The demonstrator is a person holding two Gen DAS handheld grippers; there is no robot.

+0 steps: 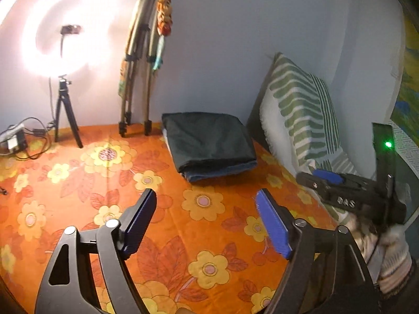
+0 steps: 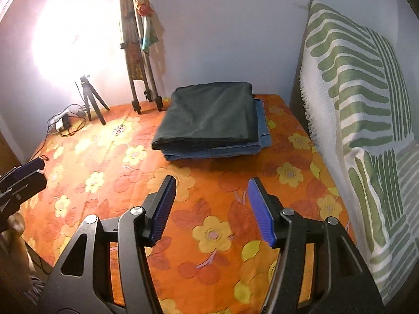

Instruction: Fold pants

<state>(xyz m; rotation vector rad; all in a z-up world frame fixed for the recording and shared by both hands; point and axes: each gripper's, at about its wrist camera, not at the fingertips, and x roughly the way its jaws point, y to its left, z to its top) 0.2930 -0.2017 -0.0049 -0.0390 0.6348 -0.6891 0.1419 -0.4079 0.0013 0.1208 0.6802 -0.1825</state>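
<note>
A folded stack lies at the back of the orange flowered bed cover: dark green pants [image 1: 209,137] on top of blue jeans [image 1: 222,171]. The stack also shows in the right wrist view, the green pants [image 2: 209,116] above the jeans [image 2: 263,128]. My left gripper [image 1: 207,204] is open and empty, held above the cover well in front of the stack. My right gripper [image 2: 212,191] is open and empty, also in front of the stack. The right gripper shows at the right of the left wrist view [image 1: 348,193], and the left gripper at the left edge of the right wrist view [image 2: 23,180].
A green-and-white striped pillow [image 2: 361,91] leans against the wall on the right. A lit ring light on a small tripod [image 1: 64,110] and a folded tripod [image 1: 136,78] stand at the back left, with a power strip and cables [image 1: 18,138]. The flowered cover [image 1: 204,235] spreads below the grippers.
</note>
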